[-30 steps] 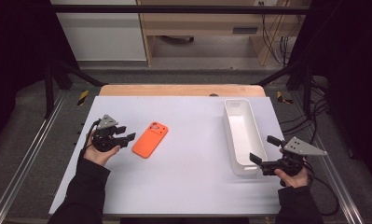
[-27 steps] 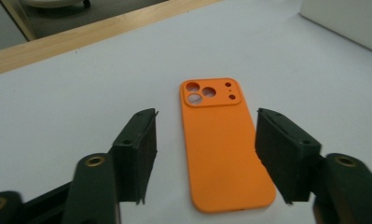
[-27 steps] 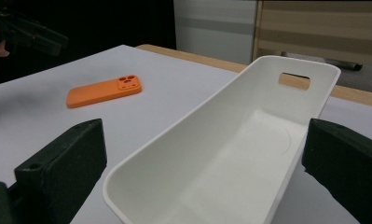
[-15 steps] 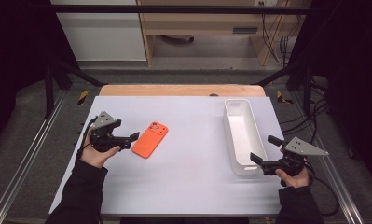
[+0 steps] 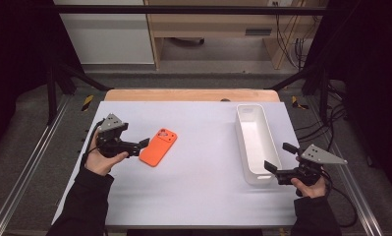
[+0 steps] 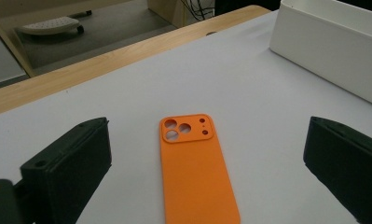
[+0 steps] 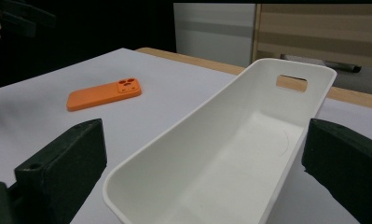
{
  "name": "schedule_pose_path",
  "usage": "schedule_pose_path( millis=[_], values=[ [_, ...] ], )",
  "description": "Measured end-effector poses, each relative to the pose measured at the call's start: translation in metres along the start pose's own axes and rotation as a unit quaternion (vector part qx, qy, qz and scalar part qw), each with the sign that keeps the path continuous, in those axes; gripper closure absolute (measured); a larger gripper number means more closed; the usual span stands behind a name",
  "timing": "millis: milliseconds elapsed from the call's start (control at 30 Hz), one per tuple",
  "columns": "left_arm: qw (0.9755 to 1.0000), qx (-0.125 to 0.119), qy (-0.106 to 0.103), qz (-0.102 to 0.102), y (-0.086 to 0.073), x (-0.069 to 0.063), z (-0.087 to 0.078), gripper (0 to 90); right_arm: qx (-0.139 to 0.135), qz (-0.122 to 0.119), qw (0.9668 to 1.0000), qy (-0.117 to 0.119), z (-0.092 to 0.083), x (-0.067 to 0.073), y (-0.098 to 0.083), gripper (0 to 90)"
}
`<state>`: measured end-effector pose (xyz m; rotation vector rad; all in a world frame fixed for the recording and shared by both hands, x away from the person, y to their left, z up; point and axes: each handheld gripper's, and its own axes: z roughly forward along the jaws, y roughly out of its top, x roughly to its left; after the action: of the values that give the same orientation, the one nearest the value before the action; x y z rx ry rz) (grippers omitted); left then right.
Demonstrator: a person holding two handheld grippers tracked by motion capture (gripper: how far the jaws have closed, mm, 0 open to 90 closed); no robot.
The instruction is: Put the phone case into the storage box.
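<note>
The orange phone case lies flat on the white surface, left of centre, back side up with its camera cut-outs at the far end. It is well apart from the long white bin on the right, which is empty. The left claw sits just beside the case's near-left edge, its jaws spread wide; in the left gripper view they stand on either side of the case with open space between, touching nothing. The right claw is also spread apart, its jaws flanking the near end of the bin.

The case looks thin, light and probably a flexible plastic or silicone, though the material cannot be told for sure from here. Lying flush on the surface, it offers little edge to catch. A sound hold would likely be across its narrow width, on the two long sides near the middle, pressing gently so the shell does not bow or pop out. The matte finish should give fair friction.
</note>
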<state>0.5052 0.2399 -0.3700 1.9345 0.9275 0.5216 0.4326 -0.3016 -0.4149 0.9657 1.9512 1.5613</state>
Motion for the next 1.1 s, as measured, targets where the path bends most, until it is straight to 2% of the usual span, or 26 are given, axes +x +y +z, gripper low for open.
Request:
schedule_pose_path(
  millis=[433,700,1100],
  values=[
    [0.9996,0.028,0.003,-0.003,0.003,0.008,0.024,0.4,0.002,-0.001,1.0,-0.001,0.001,0.0,-0.001,0.4],
    [0.9987,0.049,0.007,-0.012,0.004,0.014,0.045,0.5,0.002,0.0,1.0,-0.001,0.0,0.0,-0.001,0.4],
    [0.9977,0.067,0.004,-0.011,0.006,0.013,0.065,0.4,0.004,-0.001,1.0,-0.002,0.001,0.0,-0.001,0.4]
  ],
)
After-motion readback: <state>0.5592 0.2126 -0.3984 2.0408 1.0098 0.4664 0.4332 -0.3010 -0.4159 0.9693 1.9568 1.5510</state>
